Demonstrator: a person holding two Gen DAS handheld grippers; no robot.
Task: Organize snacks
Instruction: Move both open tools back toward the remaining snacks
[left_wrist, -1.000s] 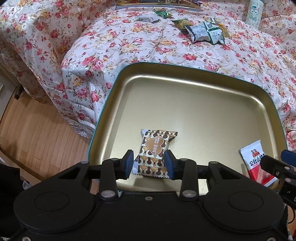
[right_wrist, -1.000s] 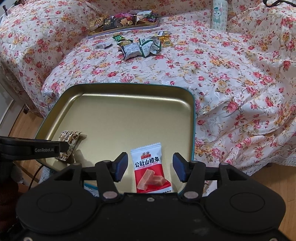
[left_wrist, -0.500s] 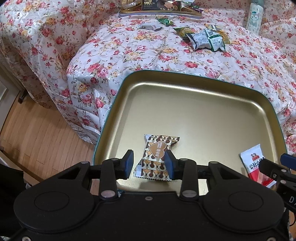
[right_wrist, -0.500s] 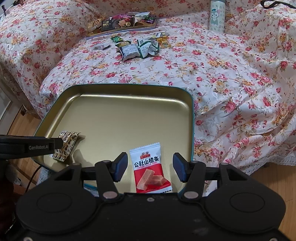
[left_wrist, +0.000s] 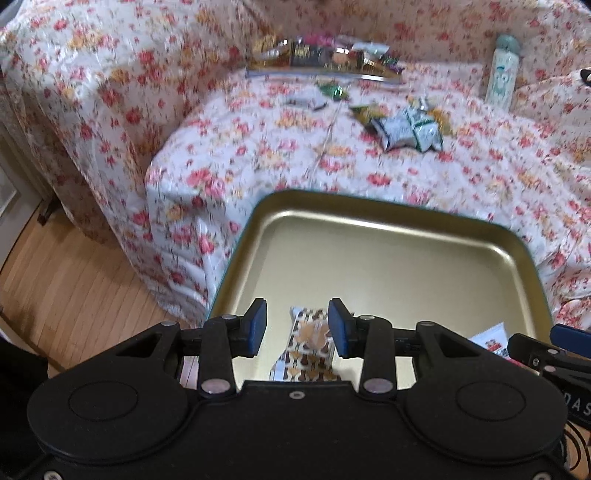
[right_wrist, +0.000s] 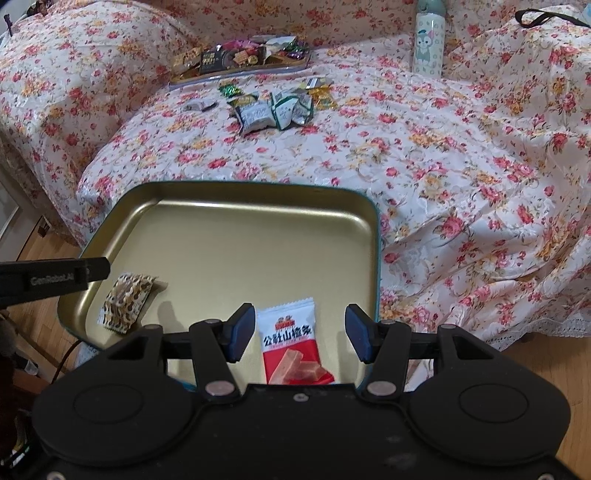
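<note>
Floral cloth (right_wrist: 461, 177), white with red and yellow roses, covers the whole sofa-like seat and hangs down to the wooden floor (left_wrist: 74, 280) at its left and near edges. A broad stretch of this cloth lies bare between the far snacks and the near tray.

Next in size is the gold metal tray (right_wrist: 236, 236), with a teal outer rim, at the near edge of the seat; its near left corner juts out over the floor. Most of its bottom is bare, and both packets lie along its near side. A second, flatter tray (right_wrist: 240, 64), heaped with mixed snacks, sits far back against the backrest. A pale bottle with a cartoon figure (right_wrist: 428, 40) stands upright to its right.

Loose wrapped snacks (right_wrist: 273, 109) lie in a cluster on the cloth just in front of the far tray.

In the gold tray, the red-and-white packet (right_wrist: 291, 343) lies flat near the right wall, between the pads of the right tongs (right_wrist: 299, 338), which stand apart with a gap on each side. The brown patterned packet (left_wrist: 310, 343) lies near the left wall, beneath the left tongs (left_wrist: 297, 328), also apart and not pressing it.
</note>
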